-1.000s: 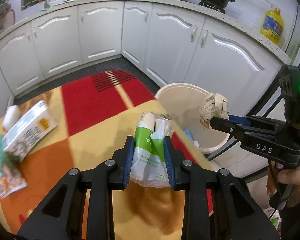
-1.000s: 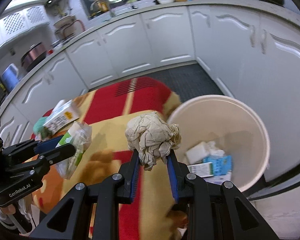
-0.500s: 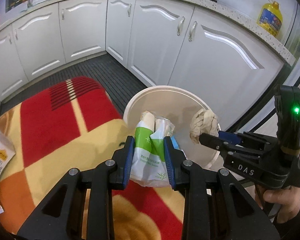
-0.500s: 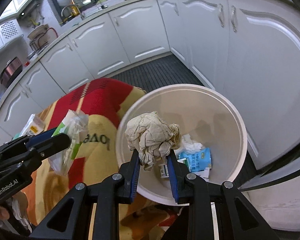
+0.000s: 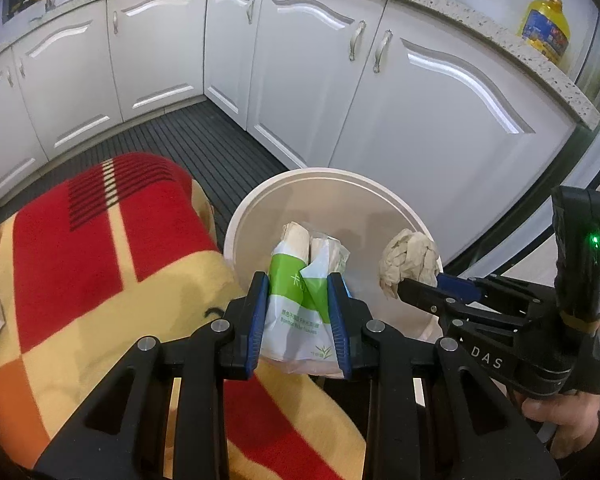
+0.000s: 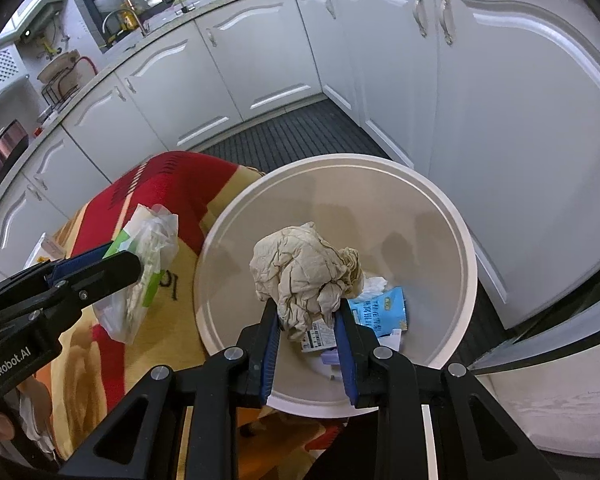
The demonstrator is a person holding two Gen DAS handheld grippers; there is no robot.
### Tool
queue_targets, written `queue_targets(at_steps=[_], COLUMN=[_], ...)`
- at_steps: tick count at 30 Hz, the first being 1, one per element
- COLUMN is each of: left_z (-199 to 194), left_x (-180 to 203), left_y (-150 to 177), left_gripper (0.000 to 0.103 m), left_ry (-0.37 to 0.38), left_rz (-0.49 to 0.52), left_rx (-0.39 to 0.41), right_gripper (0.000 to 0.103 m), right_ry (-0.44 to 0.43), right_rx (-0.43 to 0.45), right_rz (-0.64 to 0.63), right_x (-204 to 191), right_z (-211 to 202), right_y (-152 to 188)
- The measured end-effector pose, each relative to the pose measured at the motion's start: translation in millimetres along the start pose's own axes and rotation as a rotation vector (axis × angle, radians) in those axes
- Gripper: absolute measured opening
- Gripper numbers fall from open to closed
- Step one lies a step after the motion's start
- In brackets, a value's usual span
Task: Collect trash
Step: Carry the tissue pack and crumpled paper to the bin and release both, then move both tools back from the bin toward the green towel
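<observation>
Over one white bin (image 6: 456,216) — two grippers, jaws clenched: left gripper (image 5: 299,308) on tissue pack (image 5: 300,300), right gripper (image 6: 308,316) on paper wad (image 6: 300,268).

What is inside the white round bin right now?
In the white round bin: a blue printed packet, white crumpled tissue and a barcoded white carton. The crumpled beige paper ball in the right gripper hides the rest.

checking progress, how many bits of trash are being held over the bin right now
2: a tissue packet in the left tongs near the bin rim, and a crumpled paper ball in the right tongs above its middle.
</observation>
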State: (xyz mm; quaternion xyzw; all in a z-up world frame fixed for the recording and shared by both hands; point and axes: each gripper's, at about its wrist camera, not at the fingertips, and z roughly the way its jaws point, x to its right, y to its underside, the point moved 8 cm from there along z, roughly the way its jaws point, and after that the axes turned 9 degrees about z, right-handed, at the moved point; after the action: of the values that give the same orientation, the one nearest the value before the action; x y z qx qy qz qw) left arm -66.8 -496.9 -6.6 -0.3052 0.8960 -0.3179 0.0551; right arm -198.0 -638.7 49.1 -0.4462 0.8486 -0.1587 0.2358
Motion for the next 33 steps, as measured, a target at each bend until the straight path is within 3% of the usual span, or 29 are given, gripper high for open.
queue_targets(at_steps=[16,20,24,29,33], left_z=[18,23,26,27,26], left_x=[-2,-3,-5,-5,-5], left_y=[0,-1,2,3,3], left_gripper=[0.029,0.042,0.047,0.058,0.060], left_ry=[0.032,0.039,0.048,0.071,0.075], left_rz=[-0.030,-0.045,-0.056,-0.065,-0.070], left_rx=[-0.021,-0.028,-0.038,-0.040,-0.038], right_gripper=[0.025,0.027,0.041,0.041,0.044], right_ry=[0.023,0.037,0.043,0.047,0.041], right_rx=[-0.023,-0.031,-0.028,-0.035,-0.040], right_rz=[0.023,0.030,0.038,0.053,0.071], right_x=[9,12,14,16,17], right_z=[15,19,21,23,22], right_y=[0,-1,0,2,5])
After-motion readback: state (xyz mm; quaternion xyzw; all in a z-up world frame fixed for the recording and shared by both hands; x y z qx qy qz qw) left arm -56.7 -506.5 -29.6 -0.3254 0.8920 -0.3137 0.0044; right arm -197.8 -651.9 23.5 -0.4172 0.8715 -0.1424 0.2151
